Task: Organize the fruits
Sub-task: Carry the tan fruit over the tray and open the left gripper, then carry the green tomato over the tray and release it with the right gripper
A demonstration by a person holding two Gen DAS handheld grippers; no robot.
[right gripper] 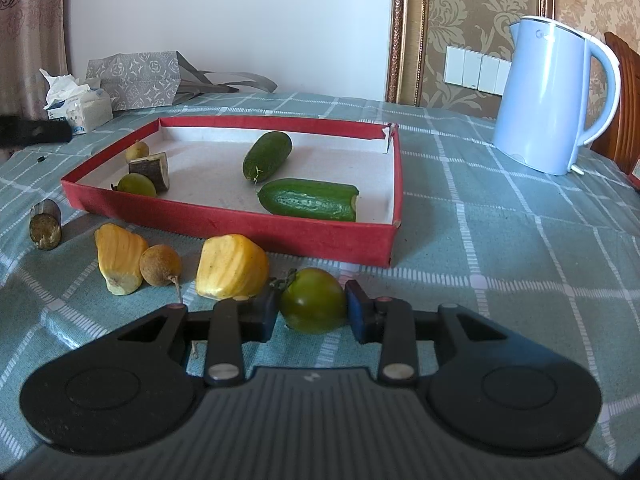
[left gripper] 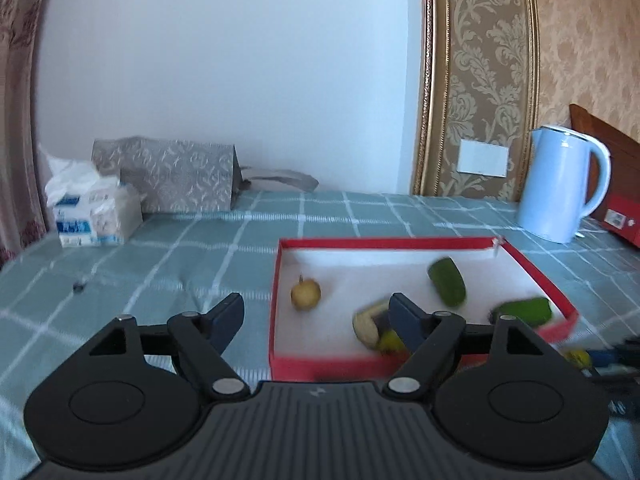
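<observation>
1. The right tongs sat low on the checked surface just in front of the red tray, their blue pads narrowed against either side of a green tomato; whether they truly gripped it or only touched it could not be told for sure, though contact looked made on both sides.
2. That tomato lay outside the tray, near its front wall, so the likely aim was to lift it over that wall and in.
3. The left tongs stood wide and held nothing, raised by the tray's left front corner, probably waiting clear of the other hand's path.
4. Inside the tray, counted in the right view: two cucumbers, one whole and one with a cut end; one cut dark-skinned chunk; two small yellow-green round fruits.
5. Outside the tray, in front of it: two yellow jackfruit-like pieces, one small brown round fruit between them, one more dark chunk off the left front corner, and the tomato.
6. One pale blue kettle stood right of the tray, well apart.
</observation>
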